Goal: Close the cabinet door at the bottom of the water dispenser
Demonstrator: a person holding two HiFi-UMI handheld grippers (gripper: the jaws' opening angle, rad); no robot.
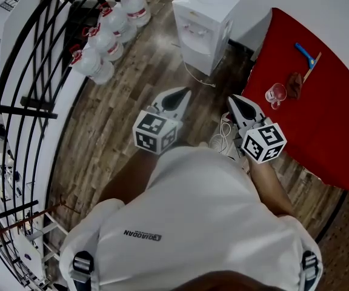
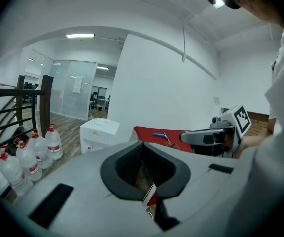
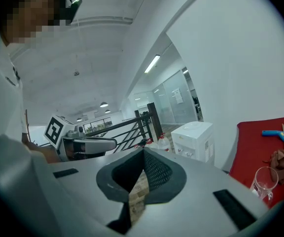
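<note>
Wood-plank flooring [image 1: 120, 114] runs between a black metal railing [image 1: 35, 59] and a red-covered worktop [image 1: 320, 120], with a white wall behind. At the far edge of the floor, against that wall and just beside the worktop's far left corner, stands the white box-shaped water dispenser [image 1: 202, 23]. It is seen from above, and its bottom cabinet door cannot be made out in any view. A row of clear plastic water bottles with red caps [image 1: 105, 38] stands on the floor along the railing, left of the dispenser. On the worktop lie a blue-handled tool [image 1: 306, 54], a crumpled brown cloth [image 1: 294, 83] and a clear drinking glass [image 1: 275, 93], the glass just beside the cloth. A person in a white shirt [image 1: 205, 223] holds both tools side by side, well short of the dispenser. The left gripper [image 1: 183, 94] has its jaws together on nothing, and the right gripper [image 1: 233, 100] likewise has its jaws pressed together and empty. White cable [image 1: 223, 135] lies coiled on the floor below the right gripper.
</note>
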